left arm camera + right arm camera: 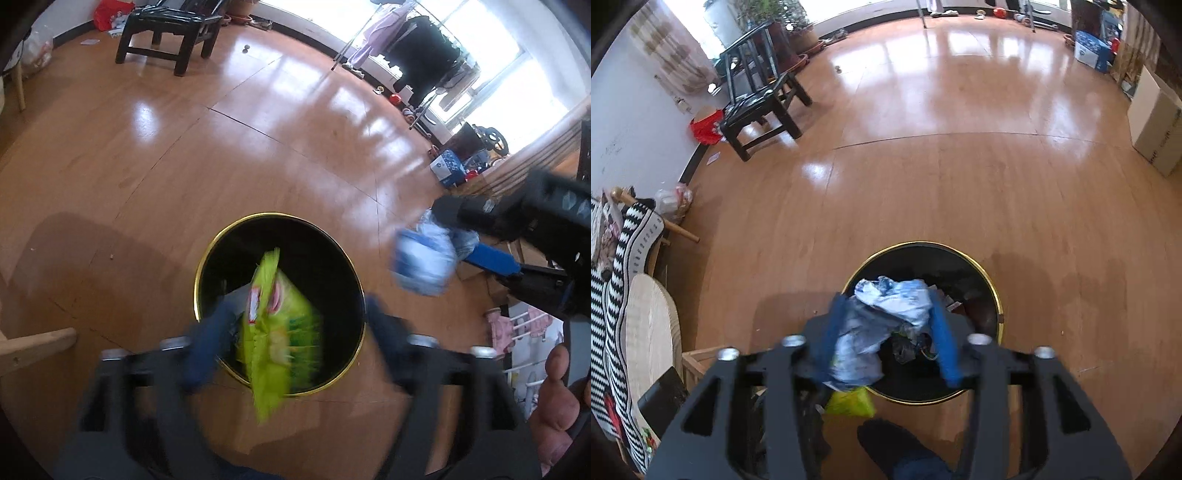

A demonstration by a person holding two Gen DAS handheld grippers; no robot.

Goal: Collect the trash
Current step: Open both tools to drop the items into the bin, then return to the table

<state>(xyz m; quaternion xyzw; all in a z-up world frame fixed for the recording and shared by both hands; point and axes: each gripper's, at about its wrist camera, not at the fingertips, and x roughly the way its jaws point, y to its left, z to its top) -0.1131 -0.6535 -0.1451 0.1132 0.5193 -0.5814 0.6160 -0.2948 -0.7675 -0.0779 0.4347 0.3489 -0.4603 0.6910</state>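
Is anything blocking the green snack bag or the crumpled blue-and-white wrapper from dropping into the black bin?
Nothing visible does. The green snack bag hangs over the open mouth of the black, gold-rimmed bin, between the left hand-held gripper's spread fingers. The crumpled blue-and-white wrapper sits likewise above the bin.

Each gripper is a black frame of flat, slotted struts that fan toward the camera, joined by round silver screws near the finger roots. The left gripper (295, 343) has dark blue fingers (205, 350), smeared by blur. The right gripper (890, 332) has brighter blue fingers (945, 343). A bare hand (557, 402) shows at the left view's edge, no sleeve visible.
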